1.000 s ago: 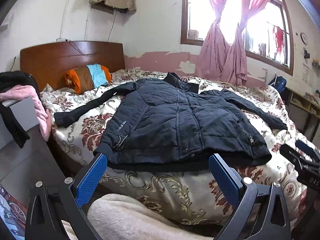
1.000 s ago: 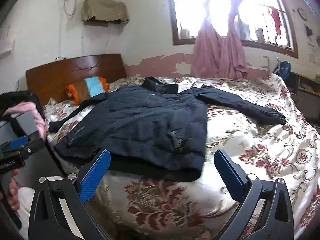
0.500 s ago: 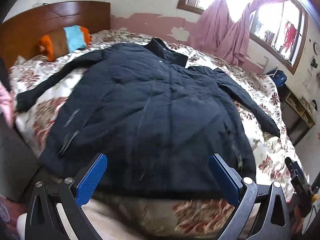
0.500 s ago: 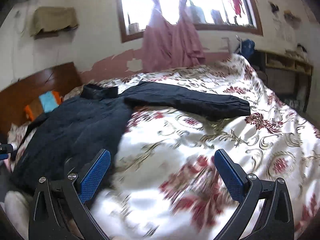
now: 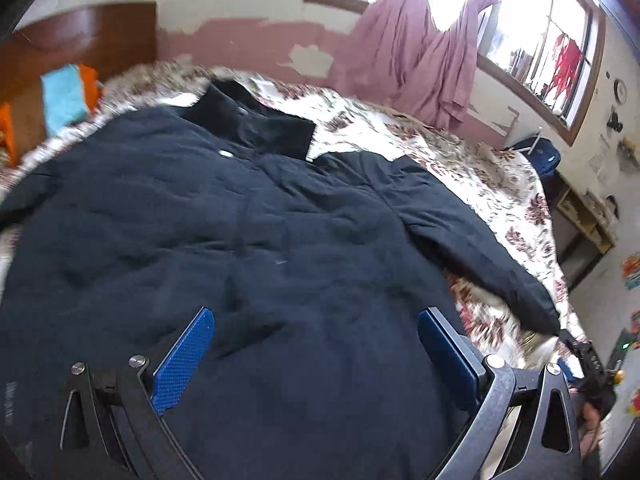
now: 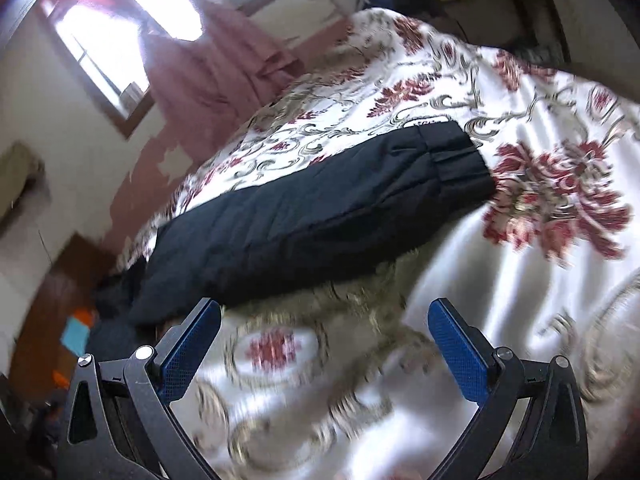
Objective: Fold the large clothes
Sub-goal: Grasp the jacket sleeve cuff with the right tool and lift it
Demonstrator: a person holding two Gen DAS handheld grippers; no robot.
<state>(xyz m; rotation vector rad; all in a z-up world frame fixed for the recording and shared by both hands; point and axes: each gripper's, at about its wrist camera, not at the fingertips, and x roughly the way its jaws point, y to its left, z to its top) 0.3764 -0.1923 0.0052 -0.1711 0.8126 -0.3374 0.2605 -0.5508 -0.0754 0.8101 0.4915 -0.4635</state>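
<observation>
Dark navy padded jacket lies flat, unfolded, on the floral bed. Its sleeve stretches crosswise just ahead of the right tool (the nearer one); left tool hovers over the body. Both gape wide, empty.

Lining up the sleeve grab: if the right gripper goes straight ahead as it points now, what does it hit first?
Probably the floral bedspread: the right gripper, jaws open, points at bare cover just short of the jacket sleeve. The sleeve lies a little beyond; depth is unclear in the blur.
</observation>
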